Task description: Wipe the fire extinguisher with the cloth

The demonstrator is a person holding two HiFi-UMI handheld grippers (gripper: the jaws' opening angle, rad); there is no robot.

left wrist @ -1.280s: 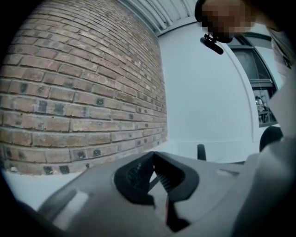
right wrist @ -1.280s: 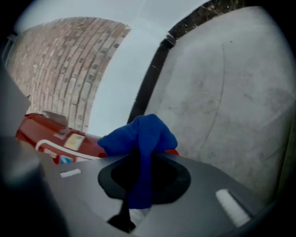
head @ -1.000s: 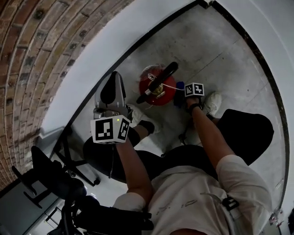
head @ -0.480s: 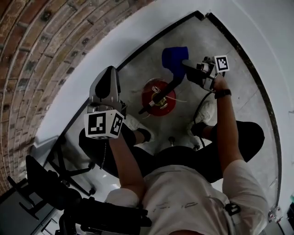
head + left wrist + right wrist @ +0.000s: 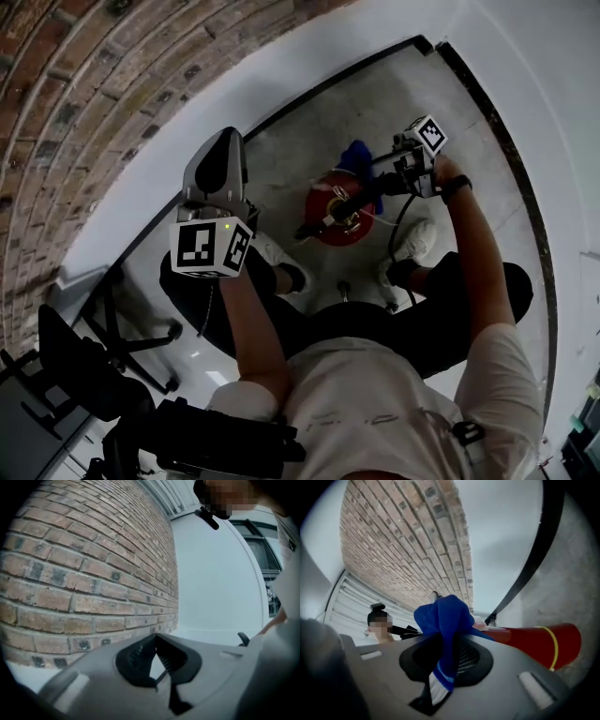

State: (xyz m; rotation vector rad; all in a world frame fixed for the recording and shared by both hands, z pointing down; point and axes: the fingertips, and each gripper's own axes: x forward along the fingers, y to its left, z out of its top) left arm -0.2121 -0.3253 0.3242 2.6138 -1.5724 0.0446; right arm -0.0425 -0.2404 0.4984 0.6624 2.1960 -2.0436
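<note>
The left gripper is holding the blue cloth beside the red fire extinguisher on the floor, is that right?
No, not the left. The right gripper has its jaws shut on the blue cloth, as the right gripper view shows; the left gripper holds nothing. The rest is right: the cloth is beside the red fire extinguisher on the floor.

- Head view: your right gripper (image 5: 375,180) covering most of cloth (image 5: 356,157); only blue edge showing past fire extinguisher (image 5: 339,222).
- You are looking down on extinguisher top; cylinder sides and label too dark and foreshortened to read.
- Right gripper view: cloth bunching over fingers (image 5: 467,659), hiding their tips.
- Gripper housing cutting off extinguisher there; only red stretch with yellow band showing.
- Your torso (image 5: 375,412) blocking floor (image 5: 441,103) beneath you.
- Dark chair (image 5: 80,361) running off lower left edge.
</note>
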